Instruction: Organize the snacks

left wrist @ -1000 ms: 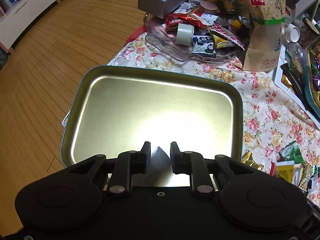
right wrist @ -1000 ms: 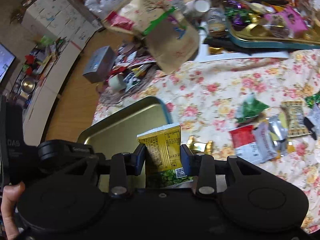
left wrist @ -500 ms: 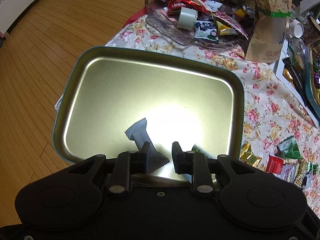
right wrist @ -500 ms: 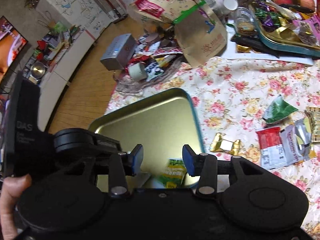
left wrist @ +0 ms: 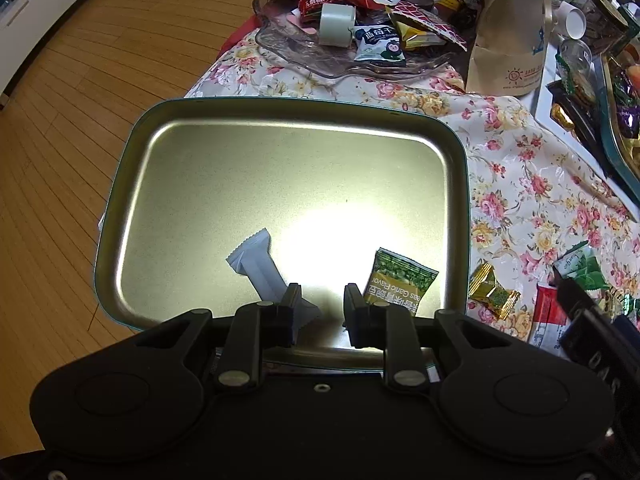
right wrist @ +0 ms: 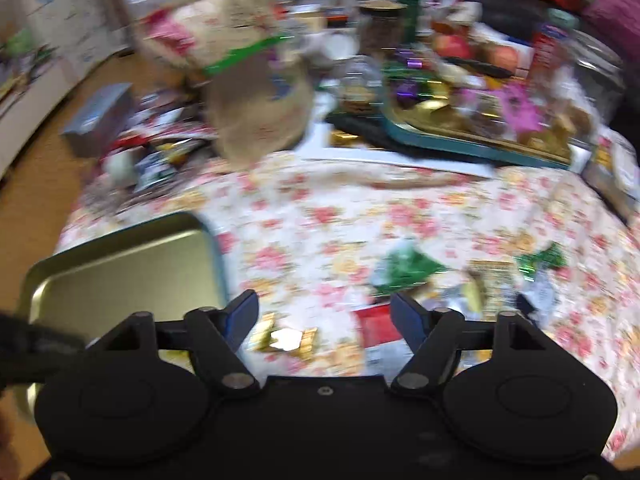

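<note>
Right wrist view is badly motion-blurred; wrappers on the floral cloth (right wrist: 360,216) are hard to tell apart, and no writing can be read there. Only a corner of the gold tray (right wrist: 120,264) shows in it, cut by the left edge and the tool body. In the left wrist view the near rim of that tray (left wrist: 456,184) is hidden behind the black tool, and the grey wrapper (left wrist: 256,264) runs under the left-hand finger, so its lower end is partly covered.

Readable text: the green snack packet (left wrist: 396,276) says "Garlic Flavor" (upside down, w/ Chinese characters beside it). A small packet (left wrist: 378,42) in the clear glass dish (left wrist: 304,60) has Chinese print & a cartoon face. Brown paper bag (left wrist: 512,48) shows a sun logo; its text is too small to read.

Left gripper (left wrist: 320,300): fingers narrow, nothing between them, over the tray's near end. Right gripper (right wrist: 324,316): fingers opening wide, nothing between them, over a gold candy (right wrist: 288,340) and a red packet (right wrist: 376,328) on the counter.

Vs 1 s ago: the grey wrapper and the green packet, then pinched in the left & right fingers, now both lie loose in the tray, apart from each other.
</note>
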{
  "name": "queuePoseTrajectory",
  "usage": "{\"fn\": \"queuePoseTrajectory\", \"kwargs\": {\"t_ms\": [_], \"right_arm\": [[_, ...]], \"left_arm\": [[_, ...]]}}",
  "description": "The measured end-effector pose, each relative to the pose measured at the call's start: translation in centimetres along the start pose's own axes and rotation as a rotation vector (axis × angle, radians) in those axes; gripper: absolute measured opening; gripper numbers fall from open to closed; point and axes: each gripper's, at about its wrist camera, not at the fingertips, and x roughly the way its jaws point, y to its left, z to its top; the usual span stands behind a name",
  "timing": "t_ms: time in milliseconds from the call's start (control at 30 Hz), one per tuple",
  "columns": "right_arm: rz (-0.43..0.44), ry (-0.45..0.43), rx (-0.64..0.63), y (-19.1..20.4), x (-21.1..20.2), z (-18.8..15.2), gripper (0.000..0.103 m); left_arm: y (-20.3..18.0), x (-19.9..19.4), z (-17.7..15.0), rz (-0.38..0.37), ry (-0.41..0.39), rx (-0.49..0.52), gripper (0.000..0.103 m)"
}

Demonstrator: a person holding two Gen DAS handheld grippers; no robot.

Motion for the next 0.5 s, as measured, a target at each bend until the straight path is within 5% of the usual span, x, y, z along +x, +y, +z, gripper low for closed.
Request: {"fn": "queuePoseTrajectory", "kwargs": {"t_ms": [200, 500], "right_arm": [[-0.155, 0.076, -0.012, -1.8, 2.4, 0.1, 0.082], [-0.138, 0.242, -0.014, -6.6, 4.9, -2.1, 0.085]], "left_arm": [[-0.9, 0.1, -0.2, 0.0, 0.009, 0.018, 0.033], [-3.4, -0.2, -1.0, -0.018, 0.014, 0.083, 0.033]]}}
